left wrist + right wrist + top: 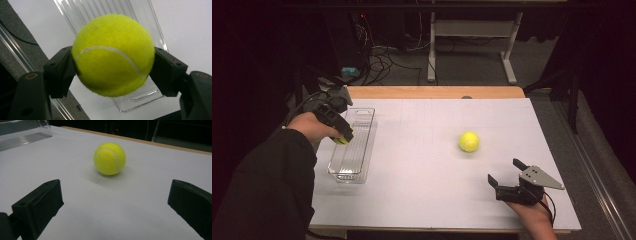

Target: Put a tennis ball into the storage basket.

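Left gripper: clenched on a tennis ball, jaws pressing its two sides, held above the clear tray at the table's left.
Risk, left: the ball is round and fuzzy and gripped only at its flanks; a slackened squeeze, or a release off the tray's narrow channel, would likely send it over the rim onto the table.
Second ball: rests free on the white surface, right of centre, well apart from the tray.
Right gripper: jaws spread wide, holding nothing, near the table's front right, aimed at that ball.
Risk, right: a nudge from one jaw before both close could roll the ball away.
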`<state>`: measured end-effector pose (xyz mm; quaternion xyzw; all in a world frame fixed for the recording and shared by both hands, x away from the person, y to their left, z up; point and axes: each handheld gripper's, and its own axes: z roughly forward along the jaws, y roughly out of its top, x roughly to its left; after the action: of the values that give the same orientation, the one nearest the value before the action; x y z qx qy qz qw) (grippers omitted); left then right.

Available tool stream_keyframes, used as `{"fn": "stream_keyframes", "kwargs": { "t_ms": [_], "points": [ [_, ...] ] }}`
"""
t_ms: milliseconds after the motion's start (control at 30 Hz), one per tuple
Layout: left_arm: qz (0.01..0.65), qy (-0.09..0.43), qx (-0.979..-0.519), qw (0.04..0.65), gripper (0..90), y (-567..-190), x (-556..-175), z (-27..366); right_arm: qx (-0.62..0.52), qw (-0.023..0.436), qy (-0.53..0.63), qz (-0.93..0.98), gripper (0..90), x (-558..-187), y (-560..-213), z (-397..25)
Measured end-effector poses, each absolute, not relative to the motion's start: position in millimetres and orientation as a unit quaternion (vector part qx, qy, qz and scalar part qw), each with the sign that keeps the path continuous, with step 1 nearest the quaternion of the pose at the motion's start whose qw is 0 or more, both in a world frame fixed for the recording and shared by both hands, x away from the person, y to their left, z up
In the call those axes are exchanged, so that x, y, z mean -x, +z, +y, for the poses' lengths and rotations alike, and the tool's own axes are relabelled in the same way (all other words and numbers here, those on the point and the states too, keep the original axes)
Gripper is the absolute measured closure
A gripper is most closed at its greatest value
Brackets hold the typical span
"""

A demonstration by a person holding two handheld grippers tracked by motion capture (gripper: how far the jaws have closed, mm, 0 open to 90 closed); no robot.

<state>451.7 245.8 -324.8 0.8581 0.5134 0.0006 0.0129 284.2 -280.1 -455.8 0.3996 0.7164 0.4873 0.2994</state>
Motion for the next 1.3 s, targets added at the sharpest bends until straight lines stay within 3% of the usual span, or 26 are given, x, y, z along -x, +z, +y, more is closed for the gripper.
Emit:
{"fn": "stream_keyframes", "kwargs": {
  "t_ms": [867,900,933,967,1300],
  "points": [
    [0.523,0.004,-0.852,0.001,26.2,-355.0,-477.2,228.7,-0.399,0.297,0.485,0.719,0.0,-284.6,-457.4,-279.7],
    [0.525,0.014,-0.851,0.003,20.3,-353.3,-477.1,228.3,-0.400,0.296,0.485,0.719,0.0,-284.5,-457.4,-279.6],
    [0.522,0.014,-0.853,0.015,4.7,-349.4,-475.8,228.2,-0.400,0.297,0.485,0.719,0.0,-284.8,-457.5,-279.7],
    [0.520,0.009,-0.854,0.021,2.3,-347.2,-474.8,228.0,-0.400,0.297,0.485,0.718,0.0,-284.9,-457.7,-279.7],
    [0.498,0.013,-0.866,0.032,0.7,-336.8,-459.6,214.6,-0.400,0.298,0.485,0.718,0.0,-285.1,-456.9,-279.3]
  ]
}}
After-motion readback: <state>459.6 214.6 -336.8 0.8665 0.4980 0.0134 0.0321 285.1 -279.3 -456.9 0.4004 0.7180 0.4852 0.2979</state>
